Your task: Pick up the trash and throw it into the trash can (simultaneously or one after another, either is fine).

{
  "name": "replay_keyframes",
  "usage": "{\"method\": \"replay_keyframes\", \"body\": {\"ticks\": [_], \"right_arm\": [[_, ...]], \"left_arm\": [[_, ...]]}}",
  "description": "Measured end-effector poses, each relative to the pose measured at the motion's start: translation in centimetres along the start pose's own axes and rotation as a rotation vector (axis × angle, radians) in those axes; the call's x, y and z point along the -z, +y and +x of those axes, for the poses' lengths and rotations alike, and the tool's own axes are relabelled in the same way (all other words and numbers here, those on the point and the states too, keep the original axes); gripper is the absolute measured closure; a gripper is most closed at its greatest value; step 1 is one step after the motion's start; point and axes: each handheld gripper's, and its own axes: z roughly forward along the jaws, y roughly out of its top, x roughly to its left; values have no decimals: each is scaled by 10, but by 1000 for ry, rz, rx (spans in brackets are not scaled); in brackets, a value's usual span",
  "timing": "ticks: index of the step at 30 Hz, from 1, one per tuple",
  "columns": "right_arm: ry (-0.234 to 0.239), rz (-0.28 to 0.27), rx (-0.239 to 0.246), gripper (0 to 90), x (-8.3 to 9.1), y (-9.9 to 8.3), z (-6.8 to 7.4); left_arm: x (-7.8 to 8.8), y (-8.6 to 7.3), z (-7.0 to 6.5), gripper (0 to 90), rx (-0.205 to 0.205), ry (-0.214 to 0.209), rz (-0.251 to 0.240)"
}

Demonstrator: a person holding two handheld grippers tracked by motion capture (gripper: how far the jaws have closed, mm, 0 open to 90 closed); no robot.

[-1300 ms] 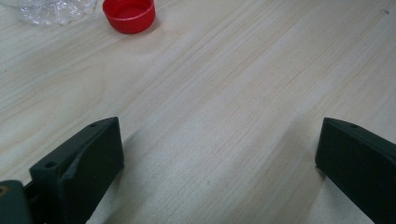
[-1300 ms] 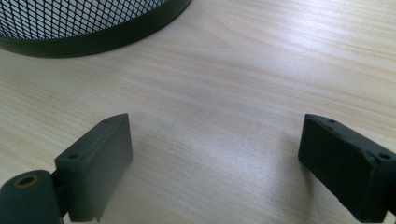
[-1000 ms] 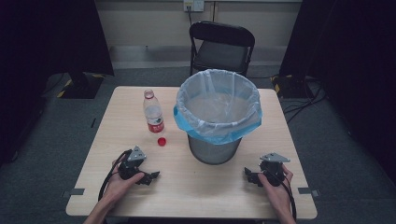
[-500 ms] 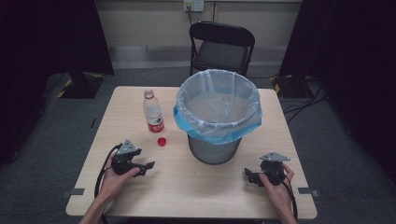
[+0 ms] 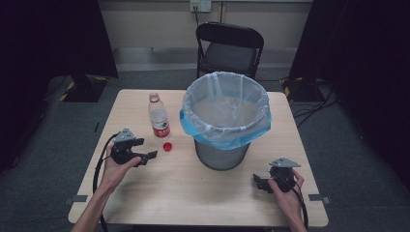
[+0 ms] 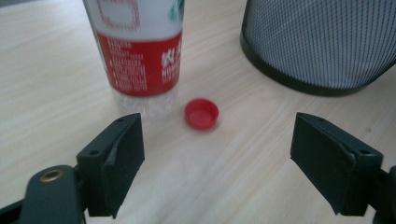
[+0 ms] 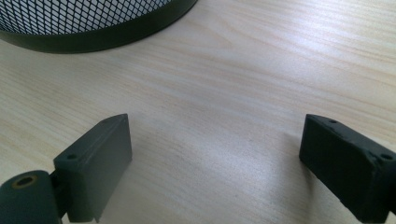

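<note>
Cap lies loose on the table, red, open side up, just beside the bottle base and well short of the bin. Bottle stands upright, neck open, near the table's left half; label faces the left gripper. Left gripper is released, jaws spread wide, and in the left gripper view the cap sits roughly centred between them but farther off, so nothing is gripped; this alignment suits a straight approach to the cap, which is probably the step in hand. Right gripper is also released, jaws wide apart over bare wood near the front right edge, beside the bin's foot and touching nothing; likely parked out of the way. Bin, lined with a blue bag, stands mid-table within reach of both hands.
</note>
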Motion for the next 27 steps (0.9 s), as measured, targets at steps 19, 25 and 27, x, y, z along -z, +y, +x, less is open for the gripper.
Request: {"method": "replay_keyframes", "body": {"ticks": [19, 25, 27], "right_arm": [[-1, -1, 0, 85, 0, 0, 0], [0, 0, 0, 85, 0, 0, 0], [0, 0, 0, 85, 0, 0, 0]], "left_arm": [[-32, 46, 43, 197, -42, 9, -40], [-47, 51, 49, 177, -30, -15, -24], [-51, 51, 49, 172, -35, -11, -43]]}}
